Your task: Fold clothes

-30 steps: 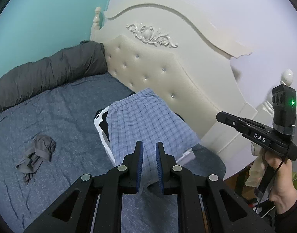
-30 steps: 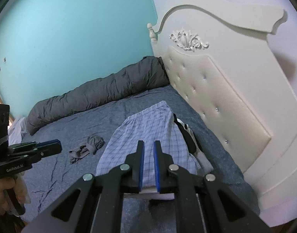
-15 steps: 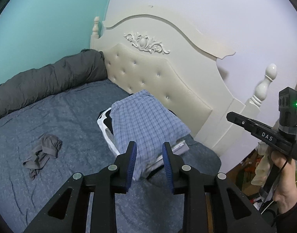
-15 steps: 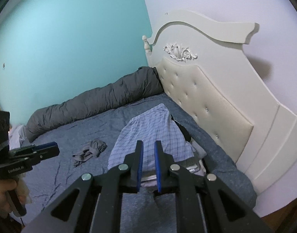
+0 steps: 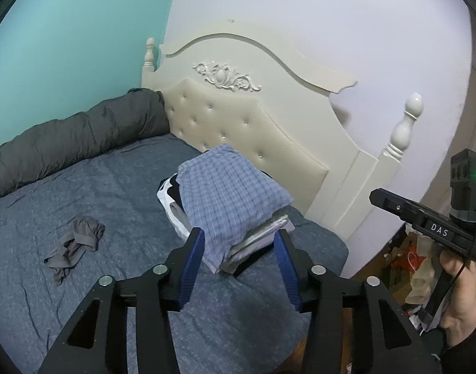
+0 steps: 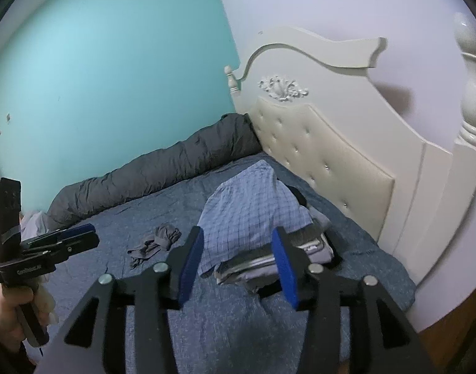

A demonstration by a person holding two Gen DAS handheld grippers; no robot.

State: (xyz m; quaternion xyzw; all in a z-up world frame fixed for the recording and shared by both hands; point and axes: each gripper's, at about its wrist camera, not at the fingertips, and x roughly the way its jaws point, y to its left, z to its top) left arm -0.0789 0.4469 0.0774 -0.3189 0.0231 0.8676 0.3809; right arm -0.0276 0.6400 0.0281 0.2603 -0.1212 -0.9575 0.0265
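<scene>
A folded blue checked garment [image 5: 228, 193] lies on top of a stack of folded clothes [image 6: 278, 258] near the head of a bed, just beside the cream tufted headboard [image 5: 247, 124]. The stack rests on a blue-grey bedsheet [image 5: 107, 193]. To the left of the stack, well apart from it, a crumpled grey garment [image 5: 74, 243] lies unfolded on the sheet. A rolled dark grey duvet [image 5: 69, 137] runs along the far edge of the bed against a turquoise wall [image 6: 113, 62].

The left gripper [image 5: 239, 246] hangs above the near edge of the bed with its blue-padded jaws spread wide, holding nothing. The right gripper [image 6: 238, 249] is likewise spread wide and empty, in front of the stack. In each wrist view, the other gripper appears at the frame's edge, held by a person's hand [image 5: 459, 305].
</scene>
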